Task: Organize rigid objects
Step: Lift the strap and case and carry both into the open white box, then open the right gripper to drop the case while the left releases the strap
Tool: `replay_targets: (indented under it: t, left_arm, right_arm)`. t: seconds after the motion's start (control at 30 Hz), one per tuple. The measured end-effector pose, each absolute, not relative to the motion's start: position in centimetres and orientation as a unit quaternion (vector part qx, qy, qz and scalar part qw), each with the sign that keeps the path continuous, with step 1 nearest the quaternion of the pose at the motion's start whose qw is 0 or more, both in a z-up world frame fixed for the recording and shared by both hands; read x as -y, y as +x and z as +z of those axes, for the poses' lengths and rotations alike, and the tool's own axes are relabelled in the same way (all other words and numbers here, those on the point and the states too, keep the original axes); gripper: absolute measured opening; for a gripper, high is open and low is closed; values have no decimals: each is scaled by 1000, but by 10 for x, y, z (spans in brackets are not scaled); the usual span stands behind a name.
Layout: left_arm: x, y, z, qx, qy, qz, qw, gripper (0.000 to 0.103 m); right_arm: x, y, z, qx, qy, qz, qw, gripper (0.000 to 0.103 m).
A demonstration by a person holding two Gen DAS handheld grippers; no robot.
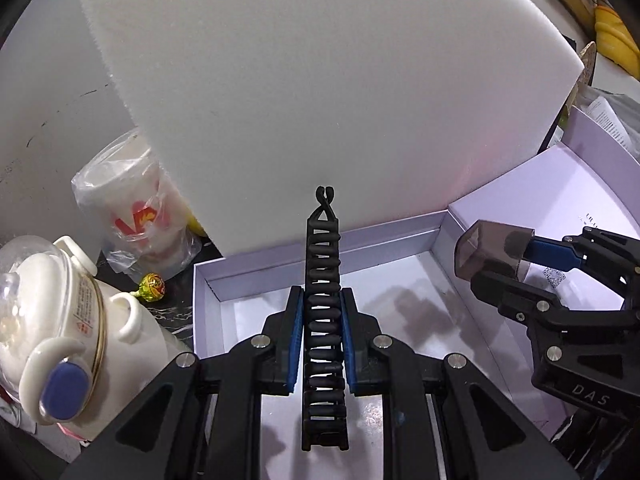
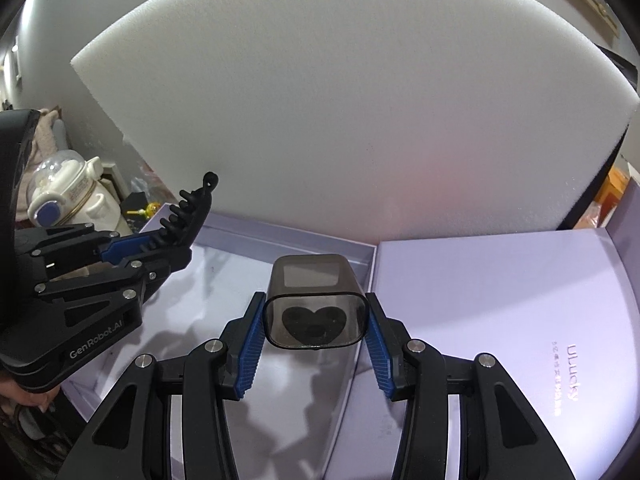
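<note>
My left gripper (image 1: pixel 320 344) pinches the light, stiff hair clip (image 1: pixel 323 280) mid-length, my right gripper (image 2: pixel 316 336) clamps the slick, rigid smoky cap (image 2: pixel 316 304) above the box (image 1: pixel 208 280).

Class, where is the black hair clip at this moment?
The black hair clip is clamped in the left gripper, held above the open lilac box, in front of the white foam sheet.
</note>
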State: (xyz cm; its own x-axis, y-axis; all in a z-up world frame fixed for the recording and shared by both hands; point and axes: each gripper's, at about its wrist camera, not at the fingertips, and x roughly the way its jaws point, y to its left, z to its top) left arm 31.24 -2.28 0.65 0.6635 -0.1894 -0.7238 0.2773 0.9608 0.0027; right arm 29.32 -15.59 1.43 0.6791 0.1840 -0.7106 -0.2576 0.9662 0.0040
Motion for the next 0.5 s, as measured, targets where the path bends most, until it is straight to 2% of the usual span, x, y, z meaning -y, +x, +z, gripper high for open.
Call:
replay_targets:
  t: [0.1,0.17,0.23,0.5]
  left_arm:
    - [23,312,6,-387,57,-131,911,17]
    - [23,311,7,-388,60,-125,911,17]
    - [24,308,6,-387,68,-117,912,17]
    - [21,311,8,-394,70,-96,911,17]
  right_arm:
    - [154,296,15,-382,-48,115,916,48]
    - [154,296,17,-379,-48,112,917,58]
    - [154,295,19,-377,-47,108,919,62]
    - [168,287,17,-378,-44,96,920,63]
